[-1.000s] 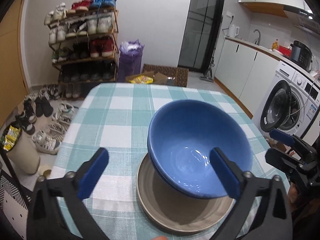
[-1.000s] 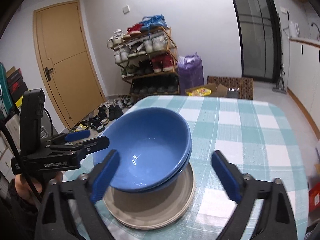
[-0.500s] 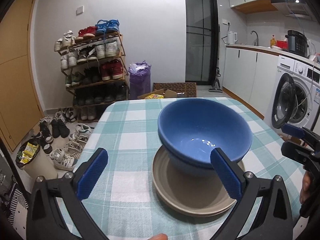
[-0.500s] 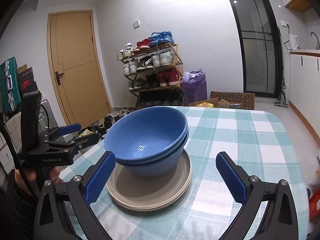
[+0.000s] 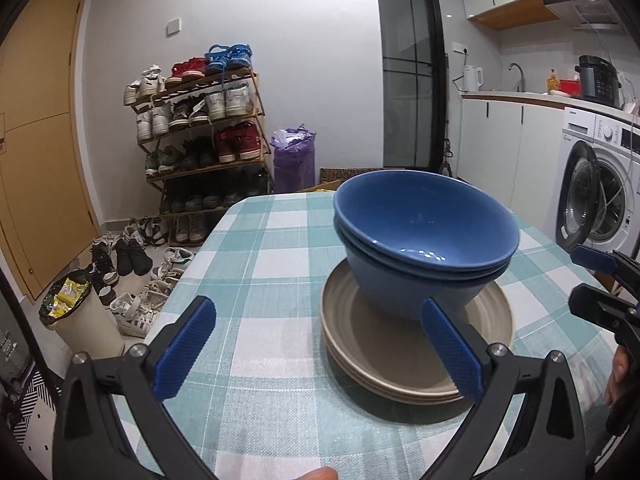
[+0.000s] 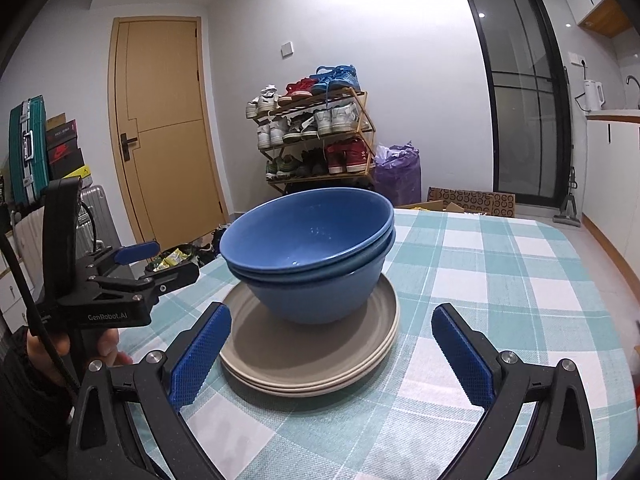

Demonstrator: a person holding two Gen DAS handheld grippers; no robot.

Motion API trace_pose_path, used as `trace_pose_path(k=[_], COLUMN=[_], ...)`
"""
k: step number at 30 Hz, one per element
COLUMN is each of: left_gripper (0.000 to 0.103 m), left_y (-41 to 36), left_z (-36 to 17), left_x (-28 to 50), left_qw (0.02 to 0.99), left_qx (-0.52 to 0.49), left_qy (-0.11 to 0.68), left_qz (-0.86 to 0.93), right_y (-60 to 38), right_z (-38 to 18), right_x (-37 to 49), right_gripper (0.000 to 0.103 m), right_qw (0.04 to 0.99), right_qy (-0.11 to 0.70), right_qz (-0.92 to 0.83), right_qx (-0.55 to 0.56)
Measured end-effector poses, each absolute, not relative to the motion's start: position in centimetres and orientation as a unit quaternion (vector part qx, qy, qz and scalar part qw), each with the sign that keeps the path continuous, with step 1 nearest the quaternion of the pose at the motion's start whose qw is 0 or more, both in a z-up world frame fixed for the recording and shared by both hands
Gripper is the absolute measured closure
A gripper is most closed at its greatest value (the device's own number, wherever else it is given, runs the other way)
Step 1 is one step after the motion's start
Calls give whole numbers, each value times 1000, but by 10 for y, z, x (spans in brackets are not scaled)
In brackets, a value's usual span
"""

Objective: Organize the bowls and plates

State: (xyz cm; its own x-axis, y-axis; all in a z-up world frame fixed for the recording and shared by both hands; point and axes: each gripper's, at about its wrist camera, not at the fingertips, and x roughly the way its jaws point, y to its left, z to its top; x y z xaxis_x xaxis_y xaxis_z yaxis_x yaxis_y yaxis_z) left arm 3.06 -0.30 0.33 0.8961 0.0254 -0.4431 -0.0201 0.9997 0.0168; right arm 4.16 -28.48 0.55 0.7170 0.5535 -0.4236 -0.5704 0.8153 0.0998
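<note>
Two nested blue bowls sit on a stack of beige plates on the checked tablecloth. They also show in the right wrist view, the bowls above the plates. My left gripper is open and empty, low in front of the stack. My right gripper is open and empty, also low before the stack. Each gripper appears in the other's view, the right one and the left one, both apart from the dishes.
The teal checked table ends near the stack's front. A shoe rack, loose shoes and a bin stand on the floor to the left. A washing machine and a kitchen counter are on the right.
Both grippers have dropped lower and pulled back from the stack, so the bowls now show from the side. The bowls and plates have not moved.
</note>
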Motion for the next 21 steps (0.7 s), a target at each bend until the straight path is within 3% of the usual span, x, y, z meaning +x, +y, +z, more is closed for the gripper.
trace_pose_path(k=[21], left_gripper=[0], left_y=[-4], left_z=[-13], left_x=[32], left_qw=[976], left_qx=[-4], left_qy=[216], left_qz=[4], right_y=[-284], right_z=[-5], right_x=[36], right_gripper=[1], right_qw=[932], right_qy=[199], right_qz=[303], right_qx=[-25])
